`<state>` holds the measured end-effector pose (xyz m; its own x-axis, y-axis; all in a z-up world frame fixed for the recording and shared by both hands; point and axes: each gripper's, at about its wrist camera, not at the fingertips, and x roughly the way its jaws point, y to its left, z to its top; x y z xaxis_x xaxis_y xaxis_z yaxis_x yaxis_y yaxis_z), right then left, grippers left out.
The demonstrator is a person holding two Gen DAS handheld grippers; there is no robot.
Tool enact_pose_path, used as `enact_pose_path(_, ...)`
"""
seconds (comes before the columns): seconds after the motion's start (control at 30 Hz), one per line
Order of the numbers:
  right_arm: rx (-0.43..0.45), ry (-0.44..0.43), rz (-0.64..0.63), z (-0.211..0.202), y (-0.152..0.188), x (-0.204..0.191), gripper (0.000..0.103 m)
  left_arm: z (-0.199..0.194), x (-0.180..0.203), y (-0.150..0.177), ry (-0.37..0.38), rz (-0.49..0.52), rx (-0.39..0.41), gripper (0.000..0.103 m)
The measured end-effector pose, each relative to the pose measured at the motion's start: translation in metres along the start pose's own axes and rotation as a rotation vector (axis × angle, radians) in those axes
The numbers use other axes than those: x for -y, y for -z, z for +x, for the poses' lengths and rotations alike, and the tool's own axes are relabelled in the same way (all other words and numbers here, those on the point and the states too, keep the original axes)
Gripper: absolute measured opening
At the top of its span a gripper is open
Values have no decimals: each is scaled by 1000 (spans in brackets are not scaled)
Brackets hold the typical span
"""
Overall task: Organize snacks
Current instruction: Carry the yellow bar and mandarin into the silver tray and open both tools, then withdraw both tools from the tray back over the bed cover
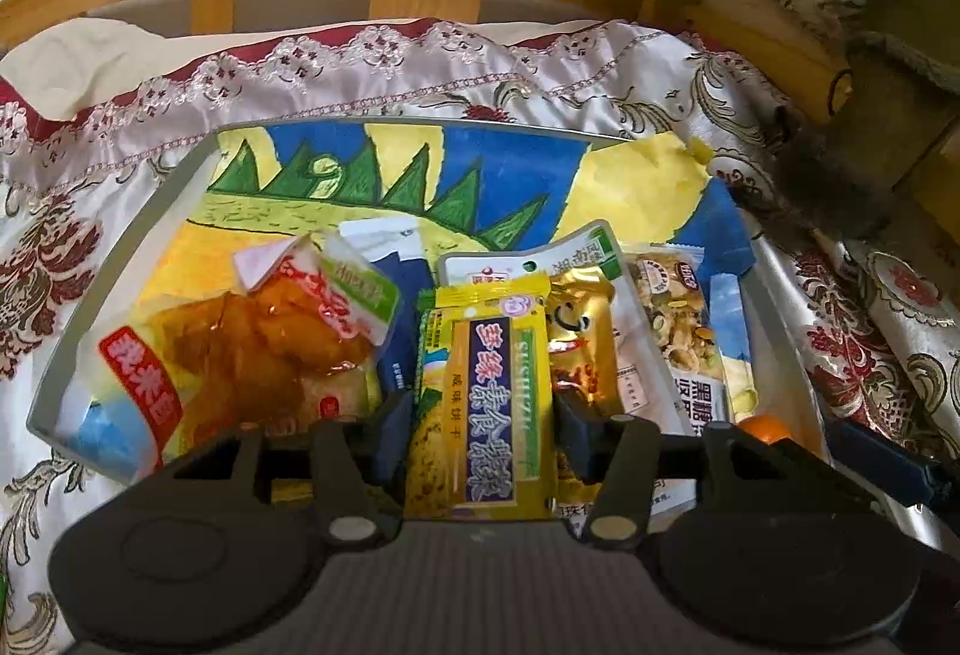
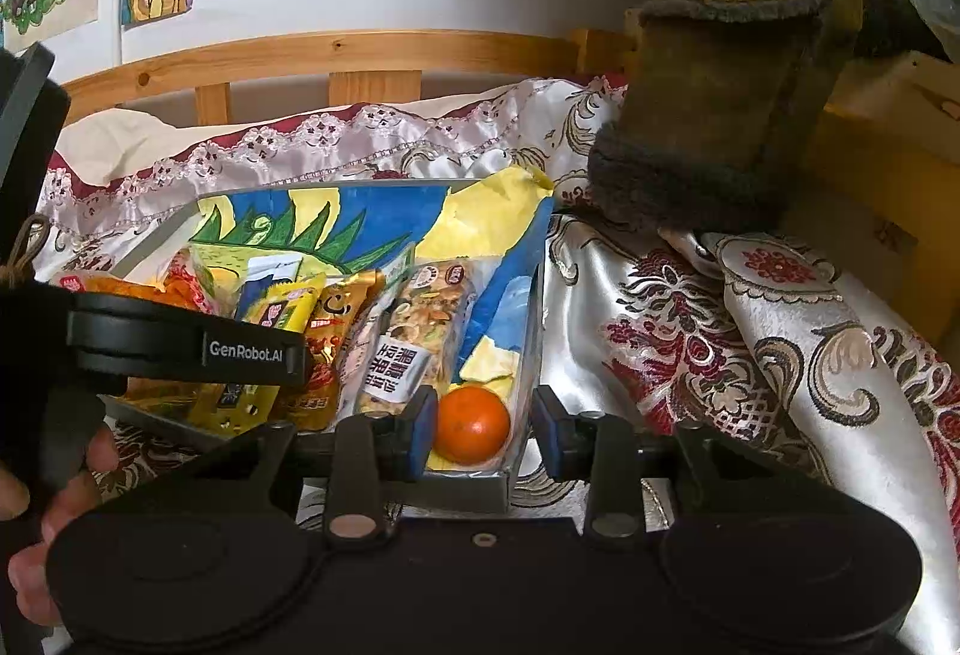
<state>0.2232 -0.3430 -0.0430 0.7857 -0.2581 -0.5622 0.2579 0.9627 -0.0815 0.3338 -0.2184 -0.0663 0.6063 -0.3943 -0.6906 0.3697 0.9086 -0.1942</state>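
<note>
A grey tray (image 1: 120, 259) lined with a coloured drawing holds several snack packs. My left gripper (image 1: 483, 433) stands over the tray with a yellow biscuit pack (image 1: 486, 391) between its fingers; the jaws sit close to the pack's sides. Beside it lie an orange meat-snack pack (image 1: 252, 349), a gold pack (image 1: 585, 337) and a nut bar (image 1: 678, 319). My right gripper (image 2: 483, 427) is open at the tray's near right corner, its fingers on either side of the tray wall (image 2: 528, 349), with an orange mandarin (image 2: 472, 424) just inside.
The tray (image 2: 468, 487) lies on a patterned satin cloth (image 2: 750, 331) over a bed with a wooden headboard (image 2: 336, 55). A brown fleece-lined garment (image 2: 732, 73) hangs at the right. The left gripper's body (image 2: 180, 343) crosses the right wrist view.
</note>
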Motion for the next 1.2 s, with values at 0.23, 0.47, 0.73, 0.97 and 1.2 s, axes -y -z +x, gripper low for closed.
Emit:
enact_pose_path(0.23, 53, 10, 21, -11, -4, 1, 65, -24, -2, 0, 2, -5, 44, 85)
enact_pose_path(0.47, 203, -6, 13, -56, -11, -2, 88, -90, -14, -6, -23, -12, 164, 101)
enact_pose_path(0.73, 356, -70, -39, -128, 0, -15, 102, -183, -38, 12, -110, -22, 285, 103)
enact_pose_path(0.97, 376, -103, -92, -182, 21, -35, 102, -251, -63, 52, -193, -16, 313, 103)
enact_pose_path(1.2, 371, -142, -84, -228, 45, -47, 102, -299, -80, 96, -282, 33, 287, 103)
